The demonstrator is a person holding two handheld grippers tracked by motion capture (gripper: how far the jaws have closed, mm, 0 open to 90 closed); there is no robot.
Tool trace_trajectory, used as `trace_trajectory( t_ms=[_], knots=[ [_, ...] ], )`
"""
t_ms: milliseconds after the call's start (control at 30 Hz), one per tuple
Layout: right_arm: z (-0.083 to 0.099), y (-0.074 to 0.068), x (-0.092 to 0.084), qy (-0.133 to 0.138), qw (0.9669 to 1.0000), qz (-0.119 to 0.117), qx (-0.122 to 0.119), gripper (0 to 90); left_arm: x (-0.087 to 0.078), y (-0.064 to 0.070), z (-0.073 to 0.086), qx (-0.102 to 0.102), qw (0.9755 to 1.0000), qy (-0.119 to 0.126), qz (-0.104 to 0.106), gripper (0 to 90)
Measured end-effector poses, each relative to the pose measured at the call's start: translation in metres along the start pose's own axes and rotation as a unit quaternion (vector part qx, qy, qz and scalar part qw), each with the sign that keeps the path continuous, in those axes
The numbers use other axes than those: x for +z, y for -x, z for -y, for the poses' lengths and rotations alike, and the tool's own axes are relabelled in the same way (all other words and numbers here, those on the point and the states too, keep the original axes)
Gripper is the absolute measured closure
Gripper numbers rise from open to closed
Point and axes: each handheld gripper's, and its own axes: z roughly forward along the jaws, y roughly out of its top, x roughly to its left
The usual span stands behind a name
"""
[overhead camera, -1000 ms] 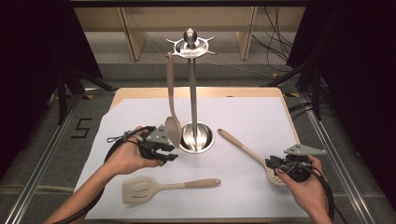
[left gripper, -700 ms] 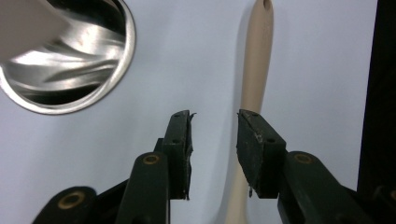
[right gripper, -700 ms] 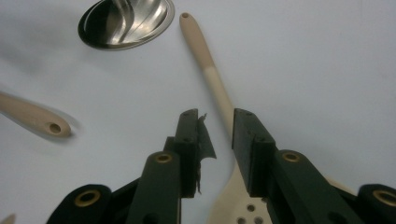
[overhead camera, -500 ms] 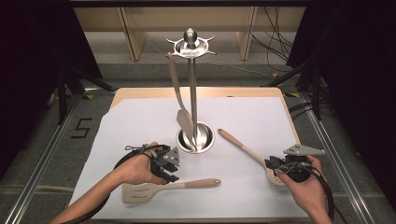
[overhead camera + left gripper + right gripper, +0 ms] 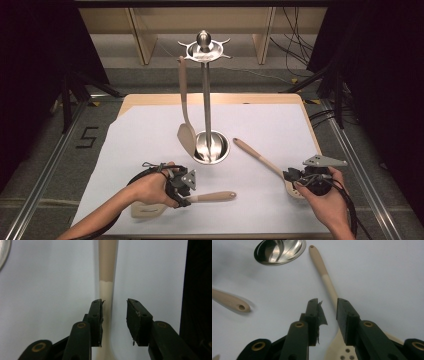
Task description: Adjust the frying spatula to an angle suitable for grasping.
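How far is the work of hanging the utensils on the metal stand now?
Done: one spatula hangs from the stand. In hand: the left gripper is over the slotted turner on the white sheet, its jaws open around the handle, not yet closed. The right gripper sits open over the neck of the perforated spoon. Left: gripping and hanging both.

Two beige spatulas (image 5: 200, 199) (image 5: 260, 162) flat on table

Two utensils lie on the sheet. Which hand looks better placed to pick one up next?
Probably the left. The left gripper has open jaws straddling the slotted turner's handle. The right gripper hovers over the perforated spoon, its handle running behind one jaw.
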Motion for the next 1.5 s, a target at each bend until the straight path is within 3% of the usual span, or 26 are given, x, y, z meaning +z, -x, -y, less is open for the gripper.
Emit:
trace_trajectory(
  t_ms=[33, 67, 233, 333, 400, 433, 500, 567, 800, 833, 933, 1033, 1200, 1233, 1300, 1500],
  knots=[
    [0.000, 0.000, 0.000, 0.000, 1.0000, 0.000, 0.000, 72.2, 0.000, 0.000, 0.000, 0.000, 1.0000, 0.000, 0.000, 65.0],
    [-0.001, 0.003, -0.001, 0.005, 0.9996, 0.012, -0.023, 72.2, 0.002, -0.001, 0.000, 0.008, 0.9999, -0.014, 0.000, 65.2],
    [0.000, 0.003, -0.001, 0.005, 0.9997, 0.011, -0.023, 72.2, 0.004, -0.002, -0.001, 0.009, 0.9996, -0.026, -0.001, 65.8],
    [0.000, 0.003, -0.001, 0.002, 0.9998, 0.010, -0.019, 72.2, 0.007, -0.002, -0.001, -0.003, 0.9996, -0.028, -0.006, 65.3],
    [0.000, 0.003, 0.000, 0.003, 0.9998, 0.006, -0.021, 72.1, 0.008, -0.002, -0.001, -0.003, 0.9993, -0.036, -0.007, 65.3],
    [0.000, 0.003, 0.000, 0.003, 0.9998, 0.006, -0.021, 72.1, 0.008, -0.003, -0.001, 0.010, 0.9987, -0.050, -0.009, 65.2],
    [0.000, 0.003, 0.000, 0.003, 0.9998, 0.006, -0.021, 72.1, 0.010, -0.004, -0.001, 0.015, 0.9981, -0.059, -0.011, 65.2],
    [0.000, 0.004, 0.001, 0.007, 0.9996, 0.005, -0.028, 72.1, 0.013, -0.003, 0.000, 0.010, 0.9976, -0.068, -0.011, 65.4],
    [0.000, 0.003, 0.000, 0.003, 0.9997, 0.009, -0.024, 72.0, 0.017, -0.002, -0.002, 0.004, 0.9970, -0.076, -0.013, 66.8],
    [0.000, 0.001, 0.001, 0.000, 1.0000, 0.006, -0.008, 72.0, 0.017, -0.002, -0.003, 0.008, 0.9966, -0.080, -0.016, 66.8],
    [0.000, 0.000, 0.001, -0.001, 1.0000, 0.003, -0.008, 72.0, 0.018, -0.003, -0.006, 0.008, 0.9959, -0.089, -0.017, 68.1],
    [0.000, 0.004, 0.001, 0.005, 0.9996, 0.002, -0.028, 71.9, 0.018, -0.003, -0.006, 0.005, 0.9959, -0.089, -0.015, 76.8],
    [0.001, 0.001, 0.000, -0.007, 1.0000, -0.003, -0.001, 72.0, 0.016, 0.000, -0.004, 0.014, 0.9960, -0.084, -0.029, 77.5],
    [0.001, 0.001, 0.000, -0.007, 1.0000, -0.003, -0.001, 72.0, 0.016, 0.000, -0.004, 0.014, 0.9960, -0.084, -0.029, 77.6],
    [0.000, 0.004, 0.001, 0.005, 0.9996, 0.005, -0.028, 71.9, 0.016, 0.001, -0.002, 0.013, 0.9962, -0.079, -0.034, 77.7],
    [0.000, 0.003, -0.001, 0.002, 0.9998, 0.007, -0.019, 72.0, 0.013, 0.003, 0.005, 0.007, 0.9977, -0.054, -0.042, 77.9]
  ],
)
